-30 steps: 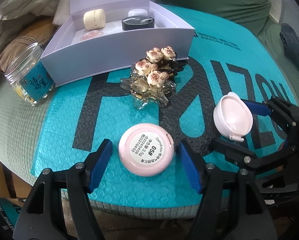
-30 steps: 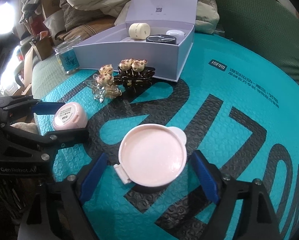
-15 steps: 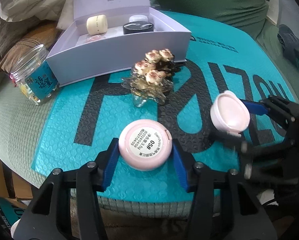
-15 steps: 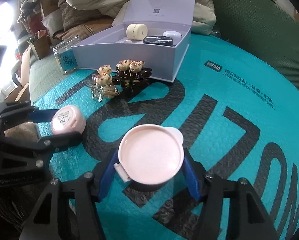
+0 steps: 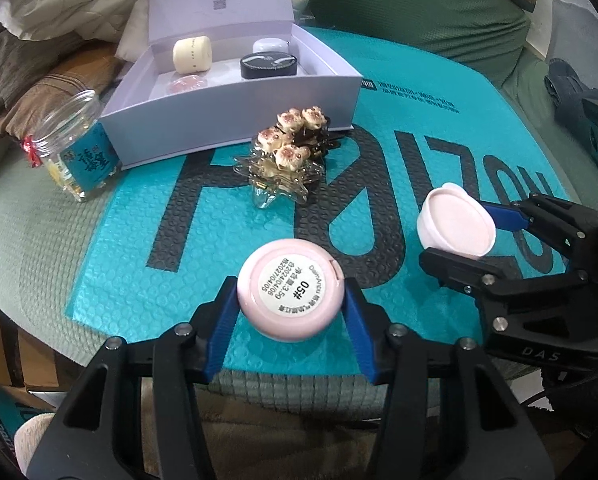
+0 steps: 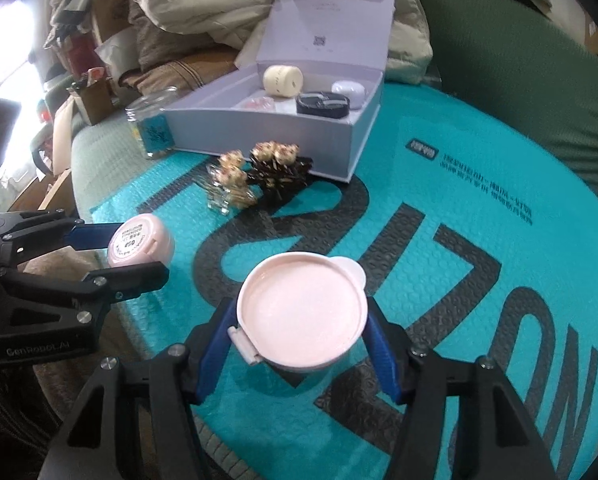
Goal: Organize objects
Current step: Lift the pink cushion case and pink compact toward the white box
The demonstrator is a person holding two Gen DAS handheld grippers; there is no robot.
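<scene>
The left gripper (image 5: pixel 290 312) is closed on a pink compact (image 5: pixel 290 289), which is pinched between the blue pads with its labelled underside turned up and appears lifted clear of the teal bubble mailer (image 5: pixel 139 280). In the right wrist view the same gripper (image 6: pixel 137 254) is seen at nine o'clock with the compact (image 6: pixel 141 246) between its fingers.

The right gripper (image 6: pixel 301 344) is likewise closed on a pink lidded tub (image 6: pixel 302 316), gripped at its sides; a small tab sticks out at its one o'clock edge and a hinge clip at seven o'clock. Whether it is fully off the mailer cannot be told.

Further out, toward twelve o'clock, two hair clips (image 5: pixel 287 152) topped with little bear figures lie on the mailer just in front of the open white box (image 5: pixel 235 112). Inside the box a cream jar (image 5: pixel 192 54), a black round case (image 5: pixel 269 66), a small white case (image 5: pixel 271 45) and a pink disc (image 5: pixel 186 83) are already placed. A glass jar (image 5: pixel 75 152) with a teal label stands at ten o'clock, beside the box.

The task is judged partly done: four items are boxed, two are in hand and not yet carried over, and the clips and glass jar remain outside.
</scene>
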